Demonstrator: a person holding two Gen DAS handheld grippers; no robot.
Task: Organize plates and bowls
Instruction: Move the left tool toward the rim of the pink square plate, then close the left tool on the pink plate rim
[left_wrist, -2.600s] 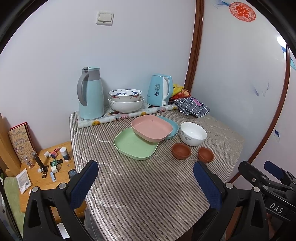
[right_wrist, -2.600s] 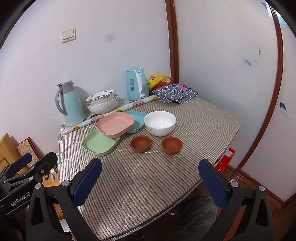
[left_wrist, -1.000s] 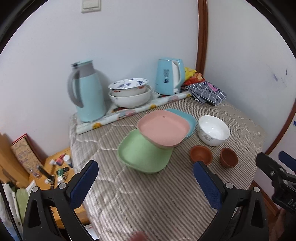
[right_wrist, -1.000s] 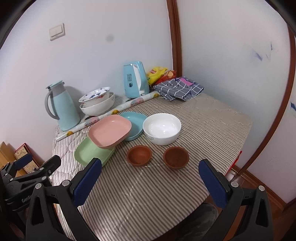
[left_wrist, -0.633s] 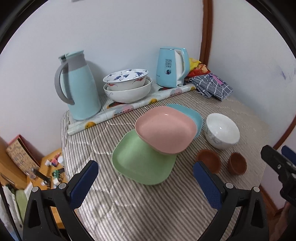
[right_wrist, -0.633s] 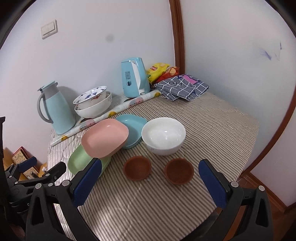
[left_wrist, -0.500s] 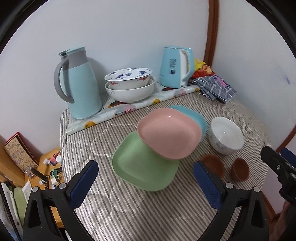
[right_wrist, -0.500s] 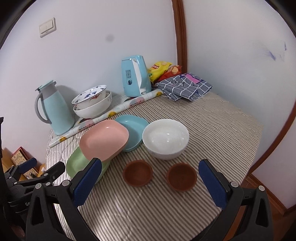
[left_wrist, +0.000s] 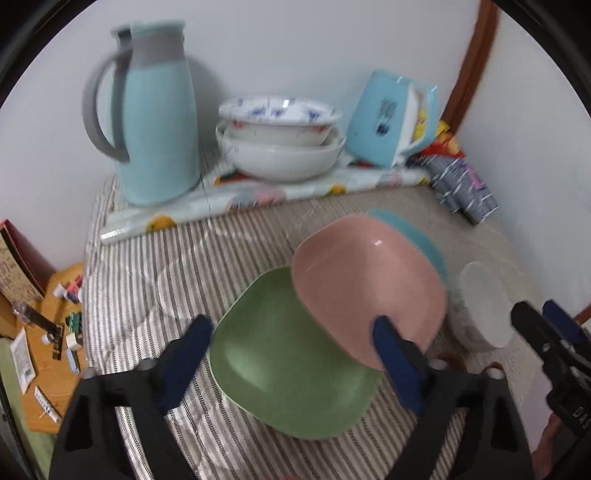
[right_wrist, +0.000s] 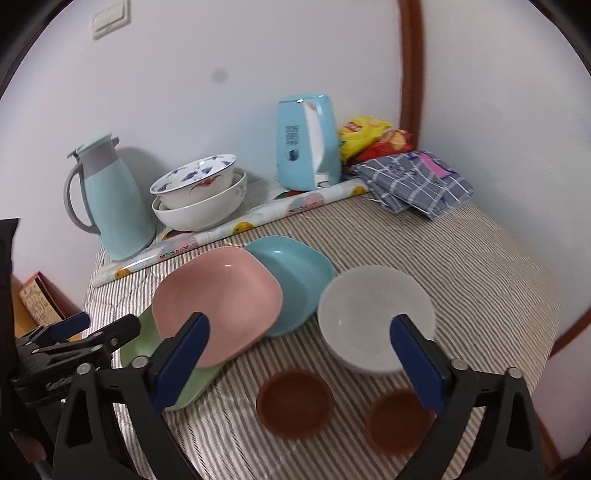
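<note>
Both grippers angled downward, jaws closing, nothing held

The left gripper (left_wrist: 291, 363) tilted down with its blue pads apart and drawing together, nothing between them pressed. The right gripper (right_wrist: 301, 358) also pointed down, wider spread and narrowing; the two sat side by side, apart.

The pink plate (left_wrist: 369, 284) is hiding most of the teal plate (left_wrist: 417, 236) and part of the green plate (left_wrist: 284, 354). Motion blur is smearing the white bowl (left_wrist: 484, 306).
</note>
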